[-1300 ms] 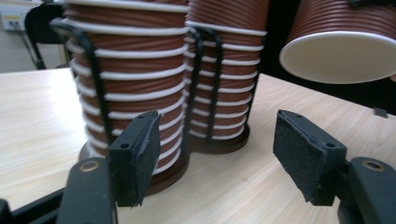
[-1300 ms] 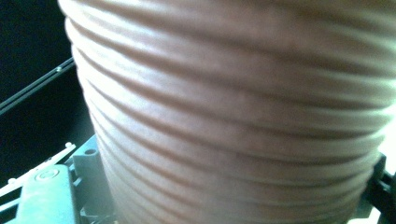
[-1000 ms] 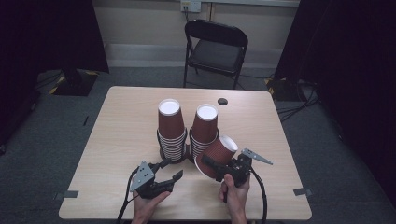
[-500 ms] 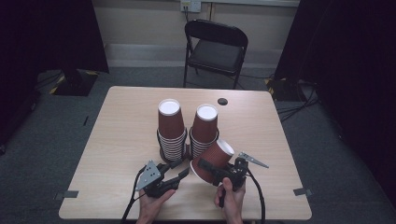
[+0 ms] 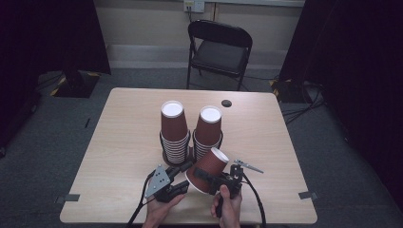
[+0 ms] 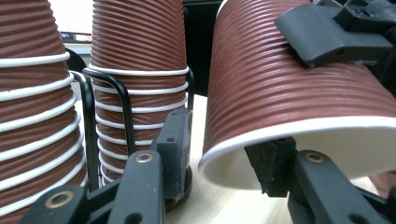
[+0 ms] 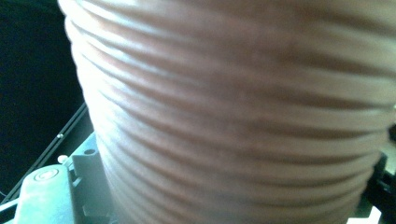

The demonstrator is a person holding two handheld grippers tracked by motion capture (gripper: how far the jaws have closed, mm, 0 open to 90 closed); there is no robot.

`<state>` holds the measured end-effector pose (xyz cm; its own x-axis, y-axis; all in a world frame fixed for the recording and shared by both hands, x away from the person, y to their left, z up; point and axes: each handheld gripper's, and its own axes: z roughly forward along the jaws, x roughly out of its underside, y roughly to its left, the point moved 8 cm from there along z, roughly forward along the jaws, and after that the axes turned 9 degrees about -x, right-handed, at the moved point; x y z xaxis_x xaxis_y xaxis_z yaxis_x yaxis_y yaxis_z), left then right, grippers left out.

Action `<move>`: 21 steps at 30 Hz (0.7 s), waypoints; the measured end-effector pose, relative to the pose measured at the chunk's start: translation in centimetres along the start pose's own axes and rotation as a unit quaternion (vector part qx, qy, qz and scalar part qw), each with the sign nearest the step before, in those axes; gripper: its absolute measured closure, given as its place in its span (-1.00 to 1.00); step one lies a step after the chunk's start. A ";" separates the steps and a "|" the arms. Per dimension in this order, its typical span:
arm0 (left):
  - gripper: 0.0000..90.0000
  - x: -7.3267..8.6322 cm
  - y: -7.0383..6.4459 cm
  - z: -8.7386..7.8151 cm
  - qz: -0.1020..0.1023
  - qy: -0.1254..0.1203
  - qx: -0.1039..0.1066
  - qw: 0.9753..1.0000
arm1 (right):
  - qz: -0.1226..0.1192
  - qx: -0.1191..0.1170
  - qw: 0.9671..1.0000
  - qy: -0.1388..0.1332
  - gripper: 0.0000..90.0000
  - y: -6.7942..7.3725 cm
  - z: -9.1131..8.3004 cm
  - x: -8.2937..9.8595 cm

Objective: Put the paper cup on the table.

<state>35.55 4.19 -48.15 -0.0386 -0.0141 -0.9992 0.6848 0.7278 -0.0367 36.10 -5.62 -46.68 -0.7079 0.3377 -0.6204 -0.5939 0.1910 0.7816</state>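
Here, tilted cup (image 5: 207,170), mouth toward person

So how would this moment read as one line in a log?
right gripper: shut on tilted cup | left gripper: open at cup rim | two cup stacks in holder behind
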 end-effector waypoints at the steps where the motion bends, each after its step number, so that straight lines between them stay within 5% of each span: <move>1: 0.39 0.1 0.0 0.0 0.003 0.000 -0.001 1.000 | 0.004 -0.004 1.000 0.002 -0.68 0.0 0.1 0.1; 9: 0.49 0.2 -0.1 0.4 0.027 -0.008 -0.030 0.999 | 0.011 -0.008 1.000 0.012 -0.68 0.2 0.5 0.7; 15: 0.55 -0.3 -0.1 0.7 0.030 -0.019 -0.034 0.999 | 0.008 -0.013 1.000 0.022 -0.68 0.4 1.0 1.1; 16: 0.59 -0.3 -0.3 0.8 0.044 -0.015 -0.038 0.998 | 0.007 -0.016 0.999 0.030 -0.69 0.5 1.2 1.4; 21: 0.68 -0.2 -0.2 0.7 0.033 -0.015 -0.040 0.999 | -0.005 -0.013 0.999 0.030 -0.72 0.4 1.3 1.5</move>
<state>35.89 3.59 -47.99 0.0268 0.0154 -0.9995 0.6251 0.7800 0.0287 35.31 -3.80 -47.17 -0.7231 0.2796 -0.6316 -0.6101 0.1703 0.7738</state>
